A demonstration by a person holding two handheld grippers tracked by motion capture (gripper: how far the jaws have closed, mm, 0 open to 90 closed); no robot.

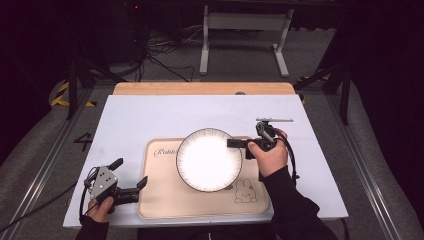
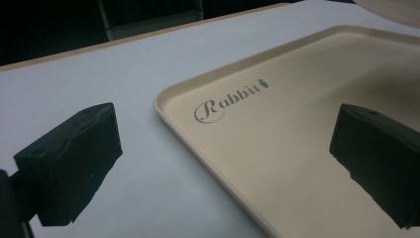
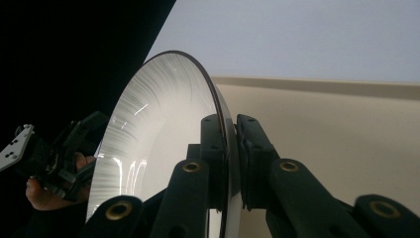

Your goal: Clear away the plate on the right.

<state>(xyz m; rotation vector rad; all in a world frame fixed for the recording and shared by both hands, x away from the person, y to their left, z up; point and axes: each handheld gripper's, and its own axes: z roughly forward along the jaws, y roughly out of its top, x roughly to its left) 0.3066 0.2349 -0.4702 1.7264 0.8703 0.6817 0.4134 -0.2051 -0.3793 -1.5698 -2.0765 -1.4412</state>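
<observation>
Plate [image 1: 209, 159] sits over the middle of the beige tray [image 1: 165, 200], face up and roughly level, round, so it has no long axis. At the near left corner the left gripper [image 1: 131, 177] rests by the tray edge, jaws spread on nothing, probably waiting. Farther right, the right gripper [image 1: 240, 143] pinches the plate's right rim edge-on, likely to carry or place it on the tray.
</observation>
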